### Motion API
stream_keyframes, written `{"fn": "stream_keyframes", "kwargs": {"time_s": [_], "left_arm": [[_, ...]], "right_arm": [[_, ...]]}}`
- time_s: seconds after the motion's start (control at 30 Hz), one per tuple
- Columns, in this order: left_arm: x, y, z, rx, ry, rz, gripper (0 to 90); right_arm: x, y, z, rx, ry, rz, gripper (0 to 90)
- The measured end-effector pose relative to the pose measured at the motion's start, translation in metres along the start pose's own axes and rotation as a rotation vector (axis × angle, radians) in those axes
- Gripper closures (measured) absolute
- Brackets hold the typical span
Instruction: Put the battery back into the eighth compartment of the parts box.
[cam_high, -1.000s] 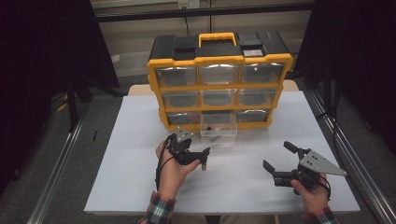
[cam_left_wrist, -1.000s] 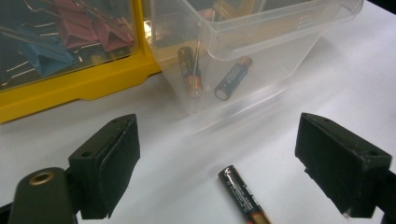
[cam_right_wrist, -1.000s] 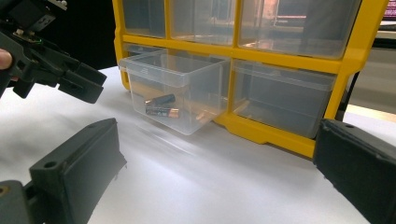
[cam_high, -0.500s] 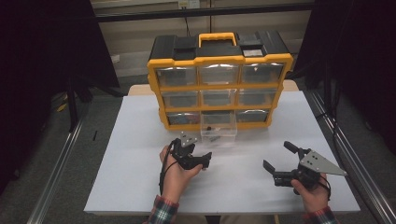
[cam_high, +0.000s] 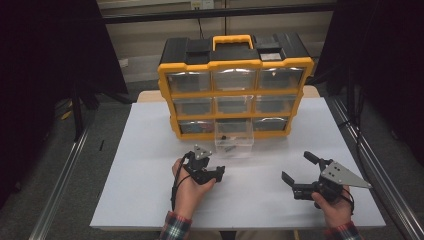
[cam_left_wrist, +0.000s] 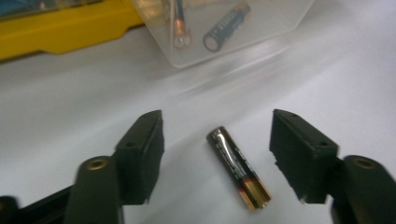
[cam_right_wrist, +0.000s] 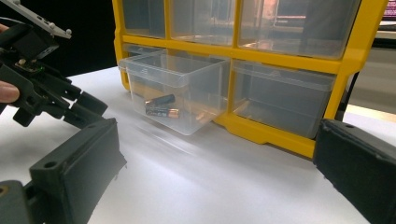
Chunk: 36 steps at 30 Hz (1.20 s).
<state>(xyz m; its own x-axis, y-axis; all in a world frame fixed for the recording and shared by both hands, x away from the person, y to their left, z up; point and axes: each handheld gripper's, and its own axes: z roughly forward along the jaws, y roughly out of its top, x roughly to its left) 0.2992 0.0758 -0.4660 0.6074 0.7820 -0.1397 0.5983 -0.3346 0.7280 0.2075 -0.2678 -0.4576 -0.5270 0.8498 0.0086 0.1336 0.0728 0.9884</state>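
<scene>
Left gripper (cam_left_wrist: 217, 156): jaws apart, have just been closing in, with a battery (cam_left_wrist: 238, 166) lying on the white bench (cam_high: 150, 165) between them. Neither pad touches it; there's a gap on each side. The battery lies on its side, black body, copper band at the near end, long axis running roughly 11 to 5 o'clock in the left gripper view. In the high view this gripper sits near bench centre, at about 6 o'clock from the pulled-out drawer.

Right gripper (cam_high: 296, 168): jaws wide apart, nothing between them, held just above the bench at about 4 o'clock from the drawer, well apart from the left gripper.

Containers: yellow-and-black organizer (cam_high: 235, 87) at the 12 o'clock end of the bench, three rows of three clear drawers. The bottom-middle clear drawer (cam_right_wrist: 180, 95) is pulled out onto the bench. Inside it: at least two batteries (cam_right_wrist: 161, 106) lying flat, touching each other, plus copper-coloured bits at the drawer's far corner, too blurred to identify. Contents of the shut drawers can't be made out.
</scene>
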Motion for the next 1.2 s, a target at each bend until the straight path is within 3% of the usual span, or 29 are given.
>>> {"fn": "stream_keyframes", "kwargs": {"time_s": [0.37, 0.9, 1.2], "left_arm": [[-0.0046, -0.0033, 0.0024, 0.049, -0.026, -0.004, 61.4], [-0.0073, -0.0057, 0.0065, 0.102, -0.014, -0.007, 76.9], [-0.0027, -0.004, 0.0047, 0.125, -0.04, -0.019, 77.1]], "right_arm": [[-0.0003, 0.0002, -0.0003, 0.0, 0.0, 0.001, 0.4], [-0.0002, 0.0002, -0.0002, -0.002, -0.003, 0.0, 0.4], [-0.0002, 0.0002, -0.0002, -0.002, -0.002, 0.0, 0.4]]}}
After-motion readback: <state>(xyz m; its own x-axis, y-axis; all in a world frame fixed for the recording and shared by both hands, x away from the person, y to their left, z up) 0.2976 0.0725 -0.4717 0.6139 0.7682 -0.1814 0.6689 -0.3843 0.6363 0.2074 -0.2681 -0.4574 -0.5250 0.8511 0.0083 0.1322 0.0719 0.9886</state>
